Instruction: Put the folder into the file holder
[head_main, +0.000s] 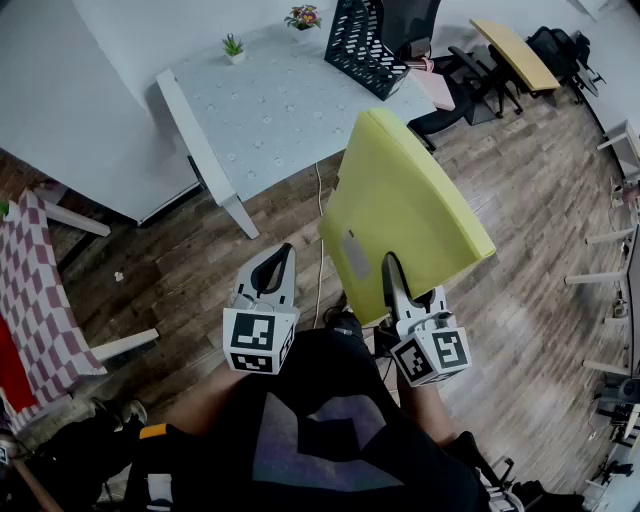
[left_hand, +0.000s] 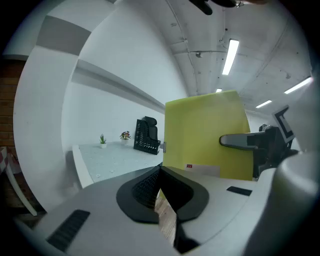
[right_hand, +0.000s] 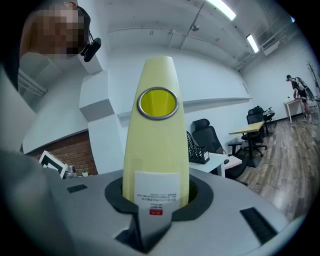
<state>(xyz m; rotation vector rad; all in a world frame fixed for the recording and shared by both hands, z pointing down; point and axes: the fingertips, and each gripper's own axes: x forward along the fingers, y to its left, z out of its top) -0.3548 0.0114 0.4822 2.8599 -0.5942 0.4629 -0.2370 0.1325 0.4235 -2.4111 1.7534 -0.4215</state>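
At right tool (right_hand: 156, 199): thick yellow folder (head_main: 405, 200), labelled spine.

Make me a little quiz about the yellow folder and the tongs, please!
1. True or false: the right tongs grip the folder.
2. Where does the black file holder stand? A) on the floor B) on the white table C) on a chair
3. What do the left tongs hold?

Key: 1 true. 2 B. 3 nothing; they are shut and empty.
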